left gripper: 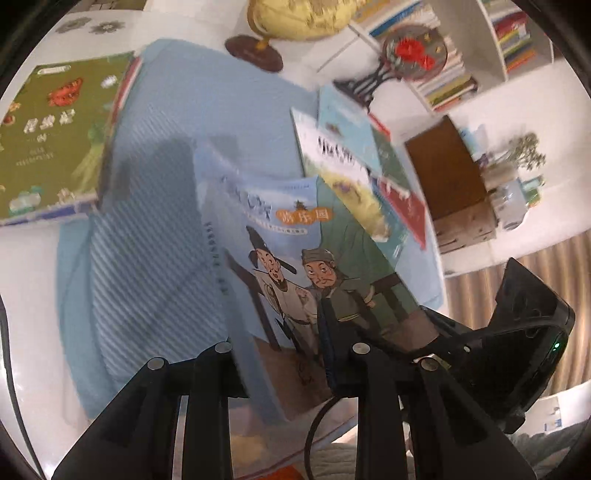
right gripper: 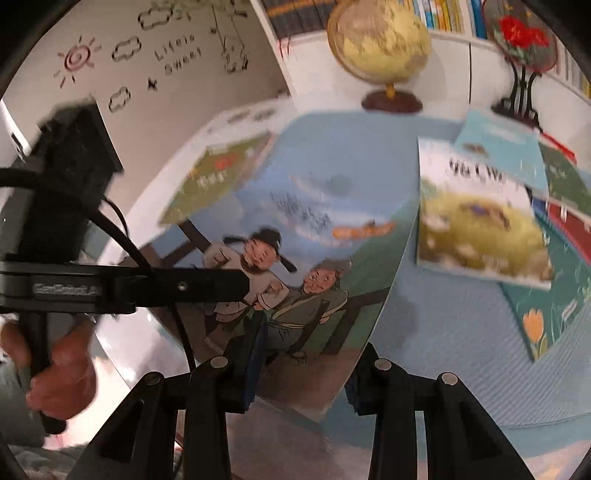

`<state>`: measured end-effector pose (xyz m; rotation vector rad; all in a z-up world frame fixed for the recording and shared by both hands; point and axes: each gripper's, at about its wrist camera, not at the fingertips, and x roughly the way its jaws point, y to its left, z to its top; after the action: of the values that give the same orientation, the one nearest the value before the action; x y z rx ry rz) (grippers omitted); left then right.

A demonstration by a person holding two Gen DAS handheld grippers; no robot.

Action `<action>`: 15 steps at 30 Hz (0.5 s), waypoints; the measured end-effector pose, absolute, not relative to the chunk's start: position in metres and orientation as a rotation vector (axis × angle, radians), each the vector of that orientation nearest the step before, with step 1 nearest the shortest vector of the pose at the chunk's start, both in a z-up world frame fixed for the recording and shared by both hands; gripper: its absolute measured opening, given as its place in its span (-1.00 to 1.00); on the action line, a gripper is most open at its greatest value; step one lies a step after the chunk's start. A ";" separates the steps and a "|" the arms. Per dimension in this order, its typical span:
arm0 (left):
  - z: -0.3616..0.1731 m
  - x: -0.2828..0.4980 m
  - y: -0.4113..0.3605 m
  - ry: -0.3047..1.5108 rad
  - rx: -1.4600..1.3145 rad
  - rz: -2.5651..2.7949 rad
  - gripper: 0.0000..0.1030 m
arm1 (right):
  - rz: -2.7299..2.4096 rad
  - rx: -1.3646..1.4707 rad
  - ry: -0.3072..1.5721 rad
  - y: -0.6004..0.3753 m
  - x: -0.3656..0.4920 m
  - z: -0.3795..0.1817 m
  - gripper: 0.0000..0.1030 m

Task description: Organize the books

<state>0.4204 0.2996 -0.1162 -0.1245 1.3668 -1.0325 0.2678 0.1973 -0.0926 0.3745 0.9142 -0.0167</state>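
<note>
A picture book with two cartoon figures on its cover (left gripper: 295,258) (right gripper: 314,258) hangs tilted above the blue mat (left gripper: 221,103). Both grippers hold it. My left gripper (left gripper: 280,339) is shut on its lower edge, one blue pad on the cover and the other finger behind. My right gripper (right gripper: 310,343) is shut on the bottom corner of the same book. It also shows in the left wrist view (left gripper: 436,328), at the book's right edge. In the right wrist view the left gripper (right gripper: 243,284) reaches in from the left, held by a hand (right gripper: 62,369).
A green book (left gripper: 51,140) (right gripper: 221,173) lies on a stack at the mat's left. Several books (left gripper: 347,166) (right gripper: 476,221) lie spread at the right. A globe (left gripper: 295,14) (right gripper: 376,40), a round ornament on a stand (left gripper: 413,51) and a bookshelf (left gripper: 450,81) stand behind.
</note>
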 end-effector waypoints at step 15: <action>-0.086 0.534 0.388 1.207 -0.199 -0.907 -0.57 | 0.094 0.262 0.814 0.275 0.410 -0.049 -0.31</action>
<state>0.5337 0.3880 -0.0860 -0.1994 1.2068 -0.9070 0.4101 0.2750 -0.0490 0.2623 0.8142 0.0937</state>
